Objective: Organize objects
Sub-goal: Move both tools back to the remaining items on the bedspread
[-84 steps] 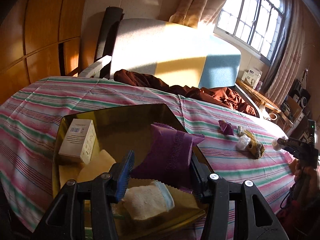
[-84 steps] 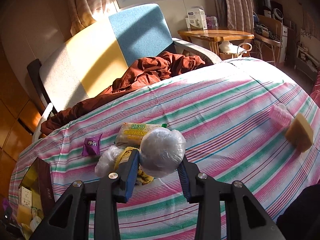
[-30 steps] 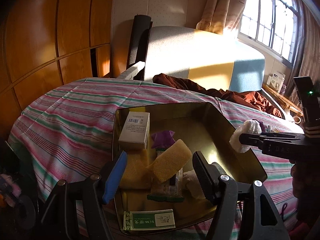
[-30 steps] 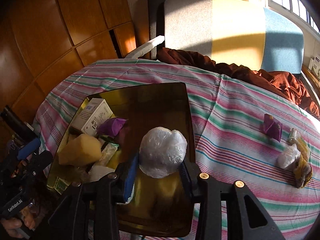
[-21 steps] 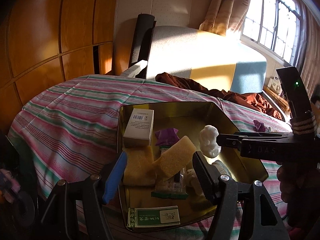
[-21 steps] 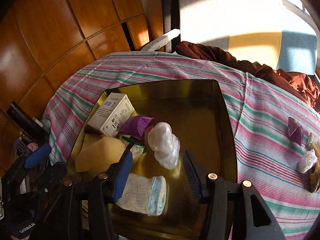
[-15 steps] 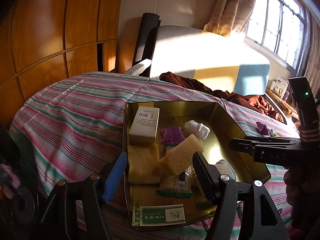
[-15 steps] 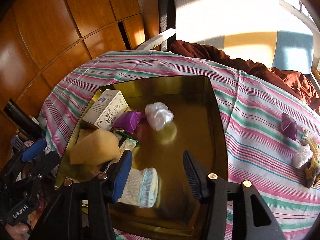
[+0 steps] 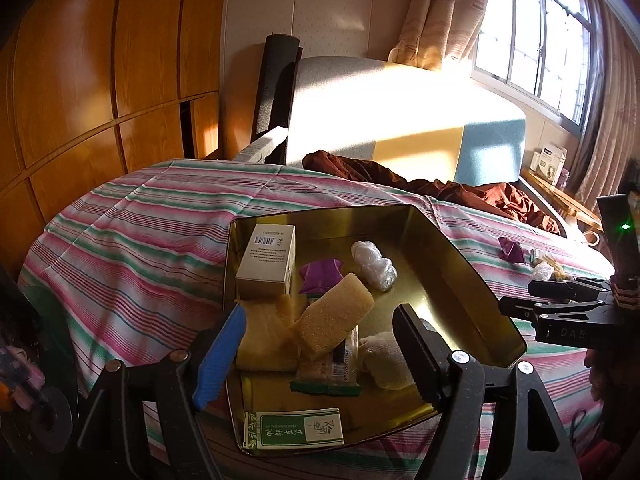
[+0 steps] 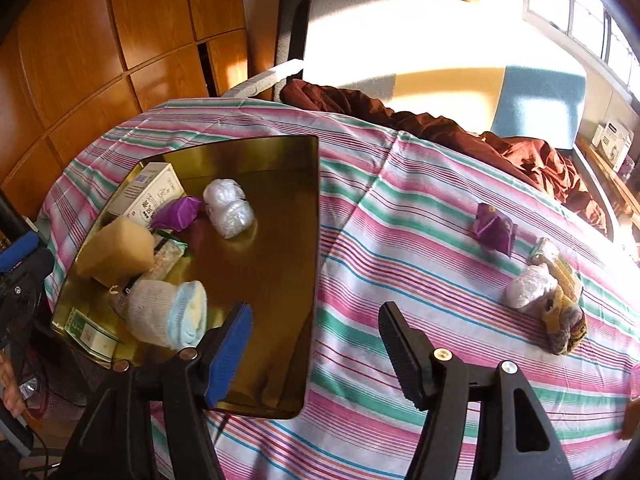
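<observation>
A gold metal tray lies on the striped bedspread. In it are a white box, a purple packet, a clear plastic ball, yellow sponges, a rolled sock and a green-labelled box. My left gripper is open and empty above the tray's near end. My right gripper is open and empty over the tray's right edge; it also shows at the right of the left wrist view.
On the bedspread to the right lie a purple packet, a plastic-wrapped ball, a yellow snack packet and a dark yellow bundle. A brown cloth lies by the sofa. Wooden cabinets stand on the left.
My right gripper carried the plastic ball over the tray, opened and dropped it there. It has since drawn back to the right. My left gripper stays open and has backed off slightly.
</observation>
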`<state>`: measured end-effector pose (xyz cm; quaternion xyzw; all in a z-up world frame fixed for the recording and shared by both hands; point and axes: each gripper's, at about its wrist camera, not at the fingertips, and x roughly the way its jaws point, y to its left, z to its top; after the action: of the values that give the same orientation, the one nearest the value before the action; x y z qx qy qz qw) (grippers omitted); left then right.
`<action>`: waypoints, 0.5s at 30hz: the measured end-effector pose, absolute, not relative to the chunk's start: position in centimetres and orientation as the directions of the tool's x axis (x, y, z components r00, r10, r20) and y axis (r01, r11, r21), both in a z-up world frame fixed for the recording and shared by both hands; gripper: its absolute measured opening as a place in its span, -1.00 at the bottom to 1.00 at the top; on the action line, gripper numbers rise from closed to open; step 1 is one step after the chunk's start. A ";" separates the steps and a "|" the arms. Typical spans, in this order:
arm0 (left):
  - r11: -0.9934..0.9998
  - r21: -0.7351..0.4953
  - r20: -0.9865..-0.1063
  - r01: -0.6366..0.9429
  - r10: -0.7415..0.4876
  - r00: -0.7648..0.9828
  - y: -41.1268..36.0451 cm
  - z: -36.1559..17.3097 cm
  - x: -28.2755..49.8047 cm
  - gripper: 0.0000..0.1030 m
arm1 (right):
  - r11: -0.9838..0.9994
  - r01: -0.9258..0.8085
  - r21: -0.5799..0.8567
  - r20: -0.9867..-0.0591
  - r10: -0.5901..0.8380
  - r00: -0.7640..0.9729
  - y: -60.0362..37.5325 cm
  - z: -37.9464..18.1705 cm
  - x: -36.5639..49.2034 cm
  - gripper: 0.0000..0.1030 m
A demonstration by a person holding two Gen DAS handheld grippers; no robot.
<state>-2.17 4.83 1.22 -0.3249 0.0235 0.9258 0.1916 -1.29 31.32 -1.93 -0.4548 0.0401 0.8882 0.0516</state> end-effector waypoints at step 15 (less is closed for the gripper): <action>-0.873 -0.012 -0.616 -0.487 0.390 -0.684 9.9 2.2 -0.6 0.61 | -0.913 -0.406 -0.030 -0.810 0.260 -0.526 45.4 -1.2 2.2 0.29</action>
<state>-0.56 9.94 2.16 -0.3167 0.0767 0.9145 0.2397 2.24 45.35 -1.17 -0.4475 0.0815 0.8697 0.1916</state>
